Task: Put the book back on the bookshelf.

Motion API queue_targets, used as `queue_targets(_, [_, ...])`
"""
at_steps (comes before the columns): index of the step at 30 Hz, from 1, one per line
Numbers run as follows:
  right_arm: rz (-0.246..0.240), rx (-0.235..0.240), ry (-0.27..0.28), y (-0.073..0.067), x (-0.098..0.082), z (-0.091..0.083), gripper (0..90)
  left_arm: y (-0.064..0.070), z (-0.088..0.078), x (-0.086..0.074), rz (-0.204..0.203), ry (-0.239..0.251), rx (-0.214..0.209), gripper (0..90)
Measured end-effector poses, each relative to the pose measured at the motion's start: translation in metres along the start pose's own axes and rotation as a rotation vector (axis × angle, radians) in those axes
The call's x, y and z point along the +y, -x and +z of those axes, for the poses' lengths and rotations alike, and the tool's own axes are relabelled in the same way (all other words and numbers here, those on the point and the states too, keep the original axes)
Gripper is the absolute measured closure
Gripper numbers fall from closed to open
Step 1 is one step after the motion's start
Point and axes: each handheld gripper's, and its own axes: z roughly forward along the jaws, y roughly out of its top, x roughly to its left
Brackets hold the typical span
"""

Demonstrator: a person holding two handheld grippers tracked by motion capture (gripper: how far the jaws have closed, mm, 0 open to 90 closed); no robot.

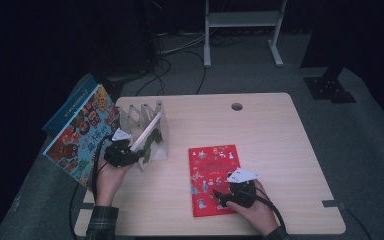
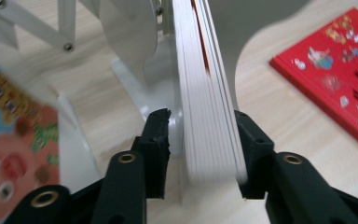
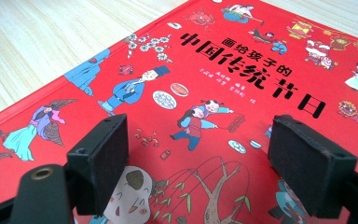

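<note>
While right hand-held gripper gapes over red book "中国传统节日", left pinches white-paged book.

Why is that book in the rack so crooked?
The book leans slantwise in the white rack instead of standing upright. The left gripper has its jaws on either side of the book's page edge. Two picture books also stick out past the table's left edge. The red book lies flat.
</note>
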Motion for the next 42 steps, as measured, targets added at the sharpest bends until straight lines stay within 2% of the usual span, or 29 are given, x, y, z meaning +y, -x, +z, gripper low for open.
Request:
queue_targets(4, [0.000, 0.000, 0.000, 0.000, 0.000, 0.000, 19.4, -0.004, -0.009, -0.009, 0.008, -0.010, 0.003, 58.0])
queue_targets(6, [0.000, -0.001, 0.000, 0.000, 0.000, 0.000, 19.4, -0.004, -0.011, -0.013, 0.018, -0.022, -0.011, 58.1])
queue_targets(13, [0.000, -0.001, 0.002, 0.000, 0.000, 0.000, 19.4, -0.002, -0.001, -0.016, 0.048, -0.082, -0.041, 70.6])
queue_targets(17, [0.000, -0.001, 0.003, 0.000, 0.000, 0.000, 19.4, 0.004, 0.001, -0.014, 0.051, -0.093, -0.064, 72.4])
queue_targets(23, [0.001, -0.001, 0.002, 0.000, 0.000, 0.000, 19.4, 0.016, 0.008, -0.009, 0.054, -0.082, -0.109, 70.7])
queue_targets(26, [0.001, -0.001, 0.002, 0.000, 0.000, 0.000, 19.4, 0.022, 0.011, -0.005, 0.075, -0.088, -0.114, 70.3])
queue_targets(31, [0.000, -0.001, 0.002, 0.000, 0.000, 0.000, 19.4, 0.031, 0.018, -0.002, 0.076, -0.077, -0.137, 69.7])
queue_targets(34, [0.000, -0.001, 0.002, 0.000, 0.000, 0.000, 19.4, 0.035, 0.021, 0.002, 0.092, -0.075, -0.146, 69.6])
queue_targets(42, [0.000, -0.001, 0.002, 0.000, 0.000, 0.000, 19.4, 0.042, 0.028, 0.005, 0.085, -0.059, -0.158, 69.3])
